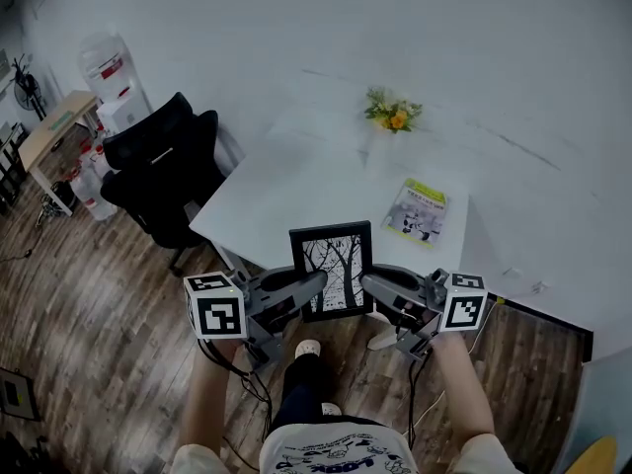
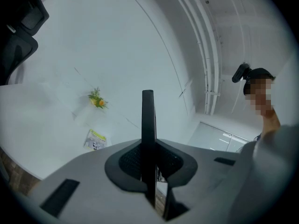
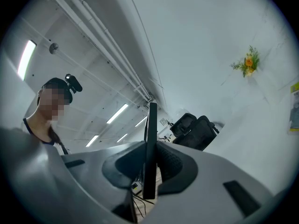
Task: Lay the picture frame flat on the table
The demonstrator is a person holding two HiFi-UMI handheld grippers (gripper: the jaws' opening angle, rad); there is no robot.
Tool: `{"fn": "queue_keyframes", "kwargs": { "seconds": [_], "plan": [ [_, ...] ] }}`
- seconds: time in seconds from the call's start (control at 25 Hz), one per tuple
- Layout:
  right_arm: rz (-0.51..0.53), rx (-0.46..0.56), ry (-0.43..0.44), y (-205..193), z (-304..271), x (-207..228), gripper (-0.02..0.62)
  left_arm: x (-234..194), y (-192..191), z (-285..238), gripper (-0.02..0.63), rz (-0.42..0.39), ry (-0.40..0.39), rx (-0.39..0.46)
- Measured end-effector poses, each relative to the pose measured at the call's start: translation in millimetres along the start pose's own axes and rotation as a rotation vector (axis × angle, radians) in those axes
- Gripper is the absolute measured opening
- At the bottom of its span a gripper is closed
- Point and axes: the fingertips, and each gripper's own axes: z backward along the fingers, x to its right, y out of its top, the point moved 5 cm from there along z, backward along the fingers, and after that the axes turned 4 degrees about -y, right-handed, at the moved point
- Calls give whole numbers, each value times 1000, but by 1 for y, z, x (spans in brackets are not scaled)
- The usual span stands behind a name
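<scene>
Your left gripper (image 1: 304, 288) had its jaws drawn nearly together on the left edge of the picture frame (image 1: 332, 269). In the left gripper view the thin black edge ran straight up between the pads, which pressed on it from both sides.

The frame itself stood upright between your two hands, with its long axis vertical and its tree picture facing you. It was held up at the near edge of the table (image 1: 286, 181) rather than resting on it (its lower edge showed against the floor and your shoe in the head view). The bare tabletop lay ahead of both claws, beyond the frame.

Your right gripper (image 1: 377, 286) mirrored the left, its jaws narrowed onto the frame's right edge with the edge clamped between the pads. Neither hand was nearer, since each held one side at about the same height.

Further right on the table lay a booklet (image 1: 417, 208). Tipping the frame's top away from you looked the likely way to lay it flat.
</scene>
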Motion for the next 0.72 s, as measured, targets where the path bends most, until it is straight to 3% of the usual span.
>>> {"fn": "queue_keyframes", "kwargs": {
  "seconds": [0.72],
  "plan": [
    [75, 73, -82, 4, -10, 4, 83, -20, 20, -3, 56, -50, -131, -61]
  ]
}}
